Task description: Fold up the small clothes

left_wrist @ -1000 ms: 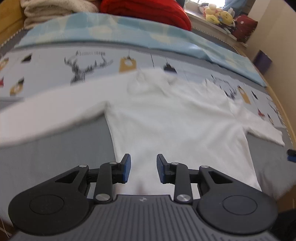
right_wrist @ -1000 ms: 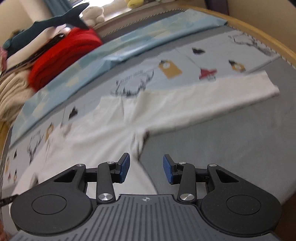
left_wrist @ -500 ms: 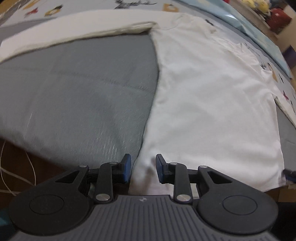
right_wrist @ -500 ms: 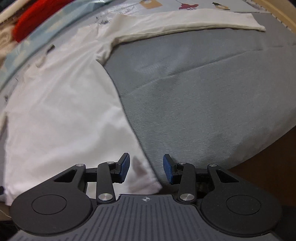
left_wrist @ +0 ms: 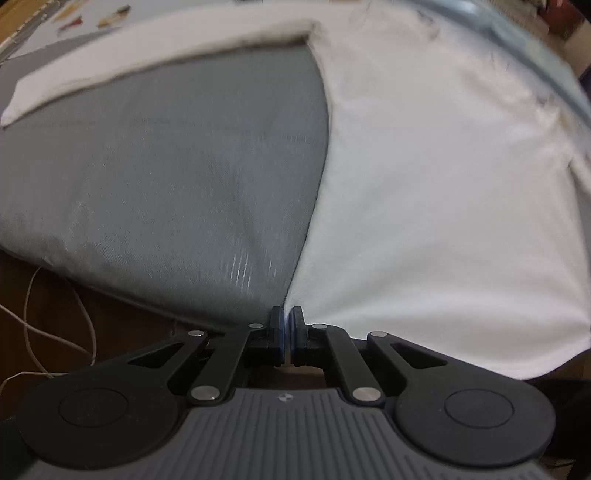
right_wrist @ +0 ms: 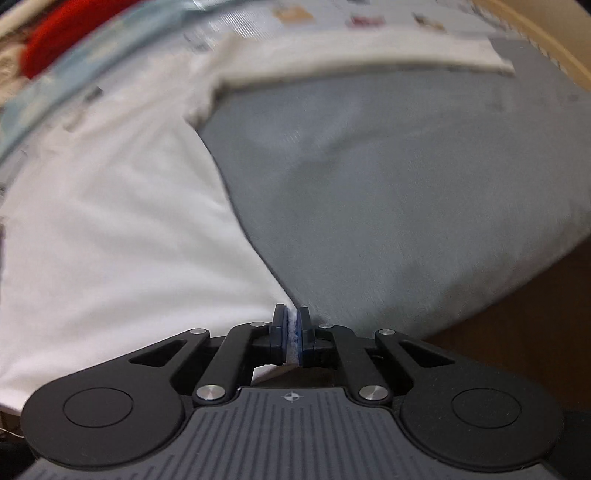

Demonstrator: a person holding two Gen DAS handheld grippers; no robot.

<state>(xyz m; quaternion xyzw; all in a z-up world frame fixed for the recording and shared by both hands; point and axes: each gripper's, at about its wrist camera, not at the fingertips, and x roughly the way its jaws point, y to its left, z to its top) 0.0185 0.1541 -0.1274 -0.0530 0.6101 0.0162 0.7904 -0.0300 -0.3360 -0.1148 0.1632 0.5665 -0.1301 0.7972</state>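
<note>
Your left tongs (left_wrist: 287, 325) and right tongs (right_wrist: 291, 325) each pinch a hem corner of the white shirt (left_wrist: 443, 184); only the right view shows the red blanket (right_wrist: 62, 33).

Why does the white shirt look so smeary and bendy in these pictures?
Left wrist view: the white long-sleeved shirt smears toward the top from motion blur, and the fisheye lens bulges the grey bed cover. Right wrist view: sleeve and patterned sheet are blurred; the black gripper stays sharp.

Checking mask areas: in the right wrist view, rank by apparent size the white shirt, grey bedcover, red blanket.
1-2. white shirt and grey bedcover: look alike, so no ranking.
3. red blanket: smallest, though far back, blurred and cut off by the frame edge.
</note>
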